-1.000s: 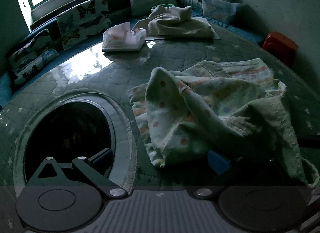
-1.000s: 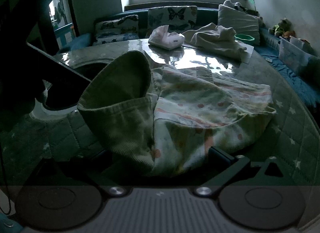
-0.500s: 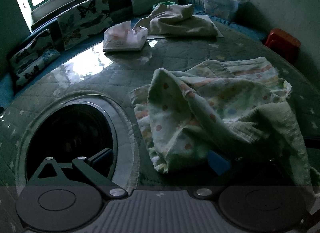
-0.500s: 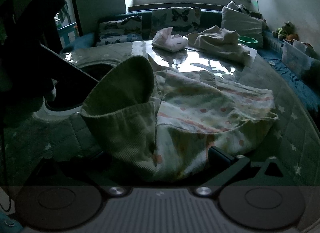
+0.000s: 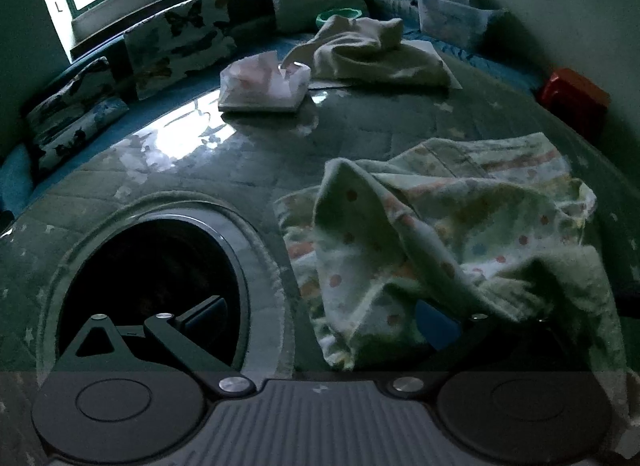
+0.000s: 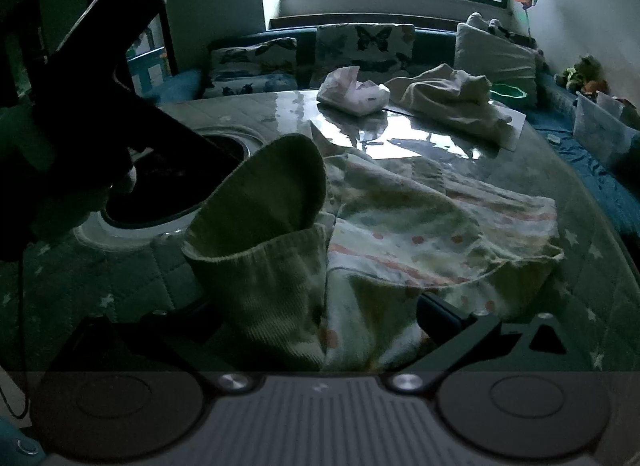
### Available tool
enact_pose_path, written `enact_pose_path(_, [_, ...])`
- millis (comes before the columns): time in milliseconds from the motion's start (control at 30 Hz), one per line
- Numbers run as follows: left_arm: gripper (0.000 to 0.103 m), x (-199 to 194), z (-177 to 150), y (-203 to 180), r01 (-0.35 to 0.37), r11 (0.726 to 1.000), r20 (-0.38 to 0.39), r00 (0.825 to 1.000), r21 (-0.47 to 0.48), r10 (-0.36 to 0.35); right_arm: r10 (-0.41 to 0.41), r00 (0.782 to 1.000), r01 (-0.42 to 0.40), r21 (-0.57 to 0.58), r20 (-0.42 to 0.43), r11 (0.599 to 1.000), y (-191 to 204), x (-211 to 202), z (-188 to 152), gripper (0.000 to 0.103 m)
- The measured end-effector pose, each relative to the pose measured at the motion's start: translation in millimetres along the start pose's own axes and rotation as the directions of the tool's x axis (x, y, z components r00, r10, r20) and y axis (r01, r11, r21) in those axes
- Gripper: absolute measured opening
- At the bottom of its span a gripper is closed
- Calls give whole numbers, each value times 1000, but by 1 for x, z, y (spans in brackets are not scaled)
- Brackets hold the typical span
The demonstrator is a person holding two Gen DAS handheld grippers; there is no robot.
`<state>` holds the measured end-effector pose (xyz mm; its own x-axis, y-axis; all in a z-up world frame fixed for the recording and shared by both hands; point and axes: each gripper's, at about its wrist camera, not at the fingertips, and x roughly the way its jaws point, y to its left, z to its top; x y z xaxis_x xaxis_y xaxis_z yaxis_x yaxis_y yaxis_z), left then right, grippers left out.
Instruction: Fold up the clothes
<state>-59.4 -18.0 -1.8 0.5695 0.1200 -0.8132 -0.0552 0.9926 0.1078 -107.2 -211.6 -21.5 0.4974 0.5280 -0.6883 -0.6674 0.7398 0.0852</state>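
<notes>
Nearest you, your right tool (image 6: 320, 330) has the garment (image 6: 400, 234) bunched between its fingers: the ribbed green cuff (image 6: 264, 266) rises just left of centre and the dotted cloth fills the gap, so it appears clamped on the fabric, though the left finger is hidden under the cloth. Your left tool (image 5: 320, 318) is harder to read; its left finger (image 5: 200, 312) stands bare over the dark round opening (image 5: 152, 282) in the bench, its right finger is buried under a lifted fold, and the gap looks wide, so I cannot tell whether it grips anything. The garment lies on the quilted bench (image 5: 180, 185) at your near edge, raised in a ridge at both tools and spreading away toward the right edge, its long axis running roughly from your near edge out to the far right. The coming move turns on that: the free striped end (image 6: 520, 209) lies ahead and to the right, nearer your right hand, so the fold probably carries the held edge forward along that axis. Farther on sit a tissue pack (image 5: 264, 81) and a heap of pale cloth (image 5: 368, 49) near the far edge, well apart from your work.
</notes>
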Motion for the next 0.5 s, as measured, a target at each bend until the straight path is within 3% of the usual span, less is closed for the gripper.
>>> enact_pose_path(500, [102, -20, 37, 15, -13, 999, 73, 997, -40, 16, 50, 997, -49, -33, 55, 998, 7, -13, 13, 103])
